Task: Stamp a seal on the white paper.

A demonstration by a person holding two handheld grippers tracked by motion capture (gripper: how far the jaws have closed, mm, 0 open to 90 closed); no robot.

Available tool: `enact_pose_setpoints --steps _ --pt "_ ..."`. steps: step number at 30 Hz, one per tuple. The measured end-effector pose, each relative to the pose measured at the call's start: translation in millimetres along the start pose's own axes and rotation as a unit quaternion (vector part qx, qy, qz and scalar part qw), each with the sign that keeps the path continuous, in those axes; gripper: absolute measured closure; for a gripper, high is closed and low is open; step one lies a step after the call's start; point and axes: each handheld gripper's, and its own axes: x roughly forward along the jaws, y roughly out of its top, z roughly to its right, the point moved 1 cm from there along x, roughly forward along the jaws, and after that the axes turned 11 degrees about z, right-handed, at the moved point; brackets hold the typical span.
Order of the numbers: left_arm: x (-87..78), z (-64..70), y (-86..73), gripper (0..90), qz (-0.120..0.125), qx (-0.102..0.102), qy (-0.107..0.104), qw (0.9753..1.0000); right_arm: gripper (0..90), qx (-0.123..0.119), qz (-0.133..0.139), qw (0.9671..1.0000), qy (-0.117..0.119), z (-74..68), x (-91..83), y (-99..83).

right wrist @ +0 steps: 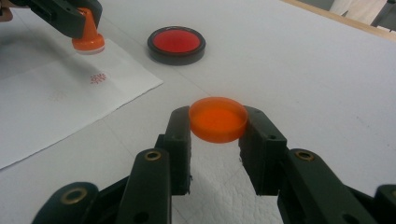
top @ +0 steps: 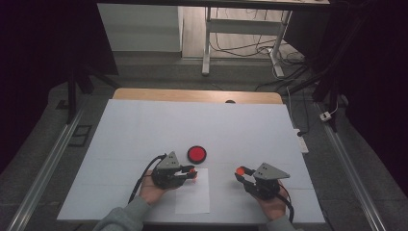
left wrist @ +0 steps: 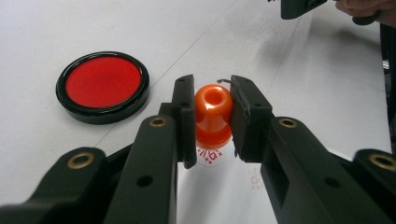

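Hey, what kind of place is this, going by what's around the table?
Probably a lab or workshop recording station: a white-covered table, metal rails flanking it, loose cables on the floor beyond a bench frame.

Both forearms enter from the bottom of the high view. The left gripper [top: 191, 172], lower centre, points right with its jaws clamped on something orange. The right gripper [top: 239, 172], lower right, points left, its jaws likewise closed on something orange; each hand wraps its gripper from behind

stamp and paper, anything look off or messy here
Nothing stands out. The orange stamp sits upright in the left hand-held gripper over the paper, the ink pad lies flat, and the orange cap is held level.
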Motion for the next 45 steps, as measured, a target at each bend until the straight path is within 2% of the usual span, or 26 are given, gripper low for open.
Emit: enact_pose_setpoints --steps 13,24,35,45 --pt "-8.2 -0.9 5.0 72.2 0.008 -0.013 -0.012 0.9998 64.6 0.0 -0.004 1.0 0.003 -0.2 0.7 -0.4" --pt "-21.2 0.6 19.0 72.2 0.034 -0.022 -0.022 0.999 64.6 -0.001 -0.003 1.0 0.004 -0.1 1.7 -0.5" --pt "-36.7 -0.9 30.3 72.2 0.058 -0.028 -0.024 0.9976 64.6 0.0 -0.002 1.0 0.006 -0.8 3.4 0.4" --pt "-52.8 0.4 40.8 72.2 0.085 -0.03 -0.012 0.9959 64.6 -0.001 -0.004 0.9999 0.009 -1.5 5.7 0.4"
